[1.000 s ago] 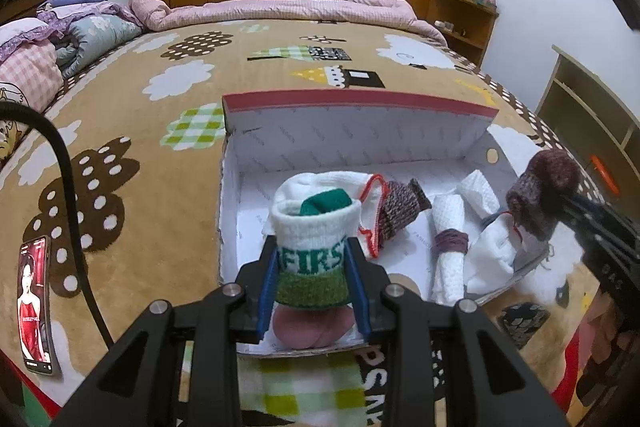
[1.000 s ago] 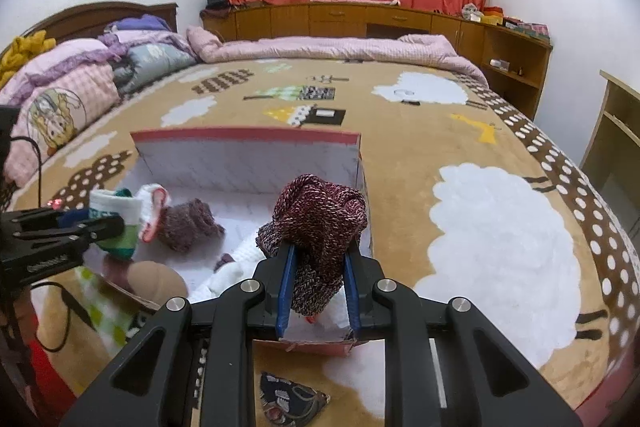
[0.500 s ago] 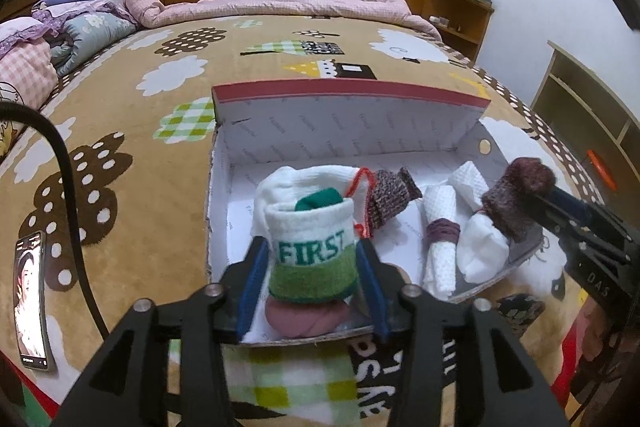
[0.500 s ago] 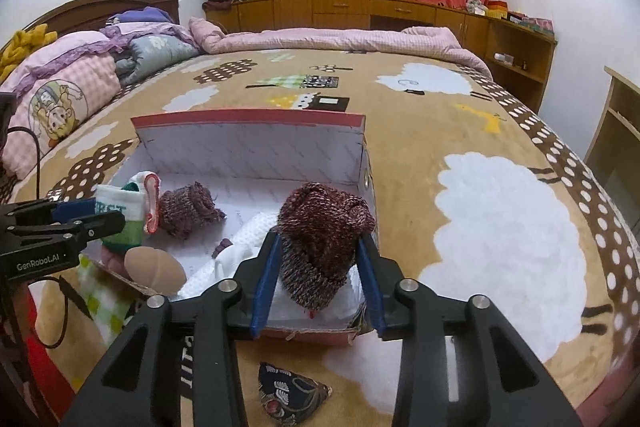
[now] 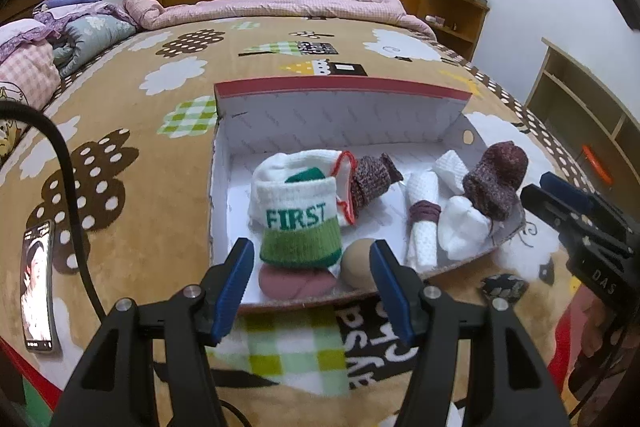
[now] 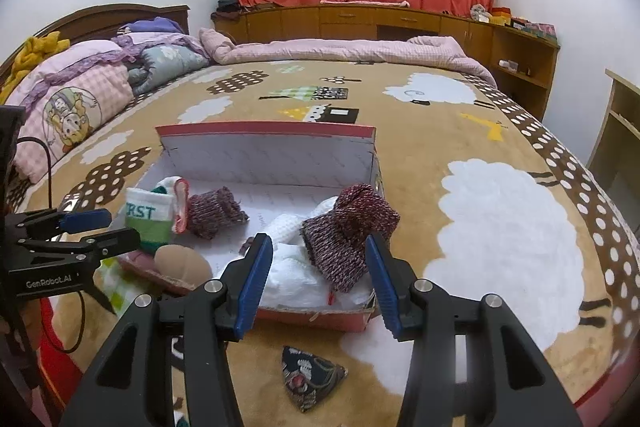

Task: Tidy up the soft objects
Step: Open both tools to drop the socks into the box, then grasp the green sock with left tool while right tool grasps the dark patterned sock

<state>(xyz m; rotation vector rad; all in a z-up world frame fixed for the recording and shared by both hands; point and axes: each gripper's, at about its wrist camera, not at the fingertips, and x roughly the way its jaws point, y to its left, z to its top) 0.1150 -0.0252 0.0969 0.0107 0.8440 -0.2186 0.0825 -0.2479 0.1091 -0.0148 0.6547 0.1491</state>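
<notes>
My left gripper [image 5: 311, 281] is opening, clear of the FIRST sock [image 5: 298, 223] standing at the box [image 5: 340, 93]'s near rim. My right gripper [image 6: 317, 275] is opening too; the maroon sock [image 6: 349, 227] sits free in the right corner. A second ago both were pinched. Open bedspread [image 6: 500, 223] flanks the box; the pink roll [image 5: 294, 281] is half hidden.

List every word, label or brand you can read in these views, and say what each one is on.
"FIRST": on the white and green sock in the box.
"GenRobot.AI": on the body of the left claw, right wrist view.
"DAS": on the body of the right claw, left wrist view; possibly only part of a word.
Big white letters on the blanket, upside down and cut off: not readable.
Phone screen: too small.
</notes>
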